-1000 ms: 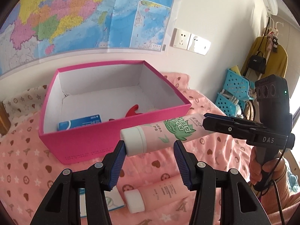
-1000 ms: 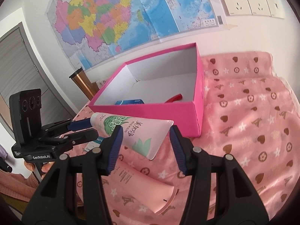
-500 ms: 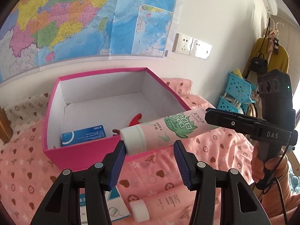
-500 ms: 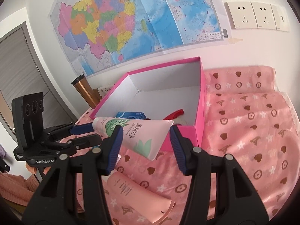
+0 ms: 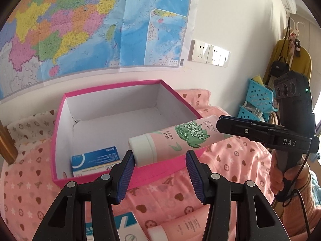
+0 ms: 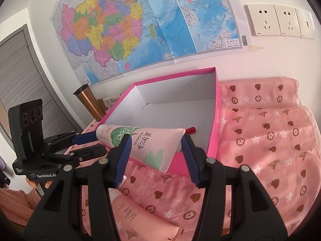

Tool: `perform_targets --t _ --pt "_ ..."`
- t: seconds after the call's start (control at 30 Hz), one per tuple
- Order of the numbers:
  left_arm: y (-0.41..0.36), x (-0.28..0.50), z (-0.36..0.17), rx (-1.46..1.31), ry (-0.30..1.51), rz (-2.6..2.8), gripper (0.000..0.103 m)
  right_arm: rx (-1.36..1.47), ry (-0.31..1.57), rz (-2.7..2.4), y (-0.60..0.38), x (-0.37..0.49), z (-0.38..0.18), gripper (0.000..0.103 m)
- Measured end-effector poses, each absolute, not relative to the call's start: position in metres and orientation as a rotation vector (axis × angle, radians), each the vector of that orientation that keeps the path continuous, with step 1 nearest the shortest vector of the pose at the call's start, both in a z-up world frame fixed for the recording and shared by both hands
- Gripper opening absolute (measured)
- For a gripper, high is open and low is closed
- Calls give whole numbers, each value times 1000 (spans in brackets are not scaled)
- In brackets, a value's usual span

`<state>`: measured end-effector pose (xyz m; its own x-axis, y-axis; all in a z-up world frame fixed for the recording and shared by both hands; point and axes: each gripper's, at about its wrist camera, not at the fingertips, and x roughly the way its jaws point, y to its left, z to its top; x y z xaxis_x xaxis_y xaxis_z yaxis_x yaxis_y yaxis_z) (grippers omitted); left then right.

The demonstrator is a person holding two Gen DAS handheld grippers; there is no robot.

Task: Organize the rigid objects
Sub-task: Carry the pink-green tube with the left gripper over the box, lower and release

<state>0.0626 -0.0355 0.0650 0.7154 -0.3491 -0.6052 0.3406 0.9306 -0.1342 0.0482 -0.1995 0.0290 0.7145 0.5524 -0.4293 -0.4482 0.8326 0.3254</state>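
right gripper [image 6: 156, 158] pinching the flat crimped tail of the pink hand-cream tube [image 6: 144, 142], blue pads pressed on both flat faces; same gripper shows in the left wrist view as the black DAS unit clamped on the tube's far end [image 5: 236, 128]

left gripper [image 5: 159, 172] spread wide, jaws apart, nothing between them; the tube's white cap [image 5: 142, 148] sits just above and ahead of its left pad, looks close or maybe touching, can't tell for sure from this angle

tube held in the air, roughly level, long axis running side to side between the two grippers: cap end toward the left gripper, crimp end in the right one. it hangs over the near wall of the pink box [image 5: 60, 132], cap end already past the rim line and above the box floor

inside the box: blue-and-white carton [image 5: 96, 160] at the near left corner, a red item [image 6: 190, 129] near the right wall, mostly hidden by the tube

outside the box on the pink patterned cloth [image 6: 270, 140]: a second pink tube [image 6: 140, 219] lying flat below the grippers, another white-blue carton [image 5: 120, 231] at the bottom edge

judgement: key relation is tube over open box, right gripper the only one holding it. next move likely carry further in and lower, tube laid along the empty middle floor, clear of the carton, then let go. left gripper nearer the cap, could steady it but isn't gripping
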Motion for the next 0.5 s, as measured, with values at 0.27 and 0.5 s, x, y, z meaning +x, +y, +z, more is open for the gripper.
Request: perform_targets --t 0.27,0.5 --pt "-38 70 66 -5 673 -381 52 213 534 550 -201 58 34 55" --pt "-39 77 65 -2 684 -382 52 216 546 540 -201 66 33 55"
